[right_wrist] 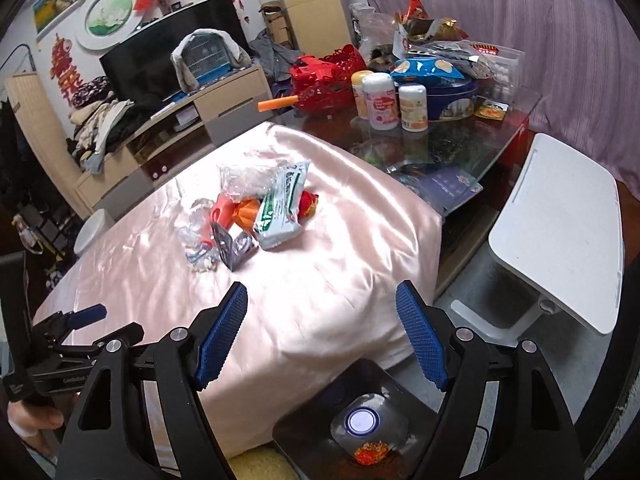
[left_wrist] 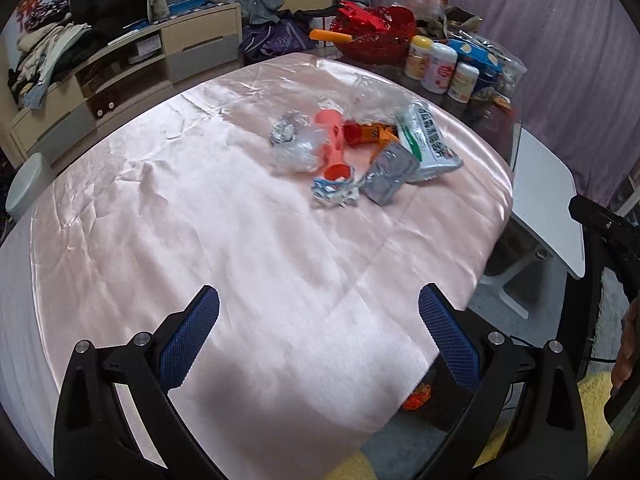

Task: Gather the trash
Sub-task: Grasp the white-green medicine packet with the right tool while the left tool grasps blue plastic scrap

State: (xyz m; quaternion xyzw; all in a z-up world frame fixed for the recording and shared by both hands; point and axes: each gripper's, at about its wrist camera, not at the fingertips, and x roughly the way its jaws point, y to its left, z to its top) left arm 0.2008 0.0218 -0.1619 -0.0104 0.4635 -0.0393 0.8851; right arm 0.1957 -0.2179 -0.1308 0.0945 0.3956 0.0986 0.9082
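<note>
Both claws, left claw [left_wrist: 319, 308] and right claw [right_wrist: 321, 302], gape wide and empty above the pink cloth [left_wrist: 240, 220], short of the trash pile [left_wrist: 360, 156].

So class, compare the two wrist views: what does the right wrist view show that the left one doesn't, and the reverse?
Only the right wrist view shows the bin beside the table, a crushed bottle inside it, and the left gripper. Only the left wrist view shows its own open jaws over the pink cloth. Both show the trash pile and the red basket.
</note>
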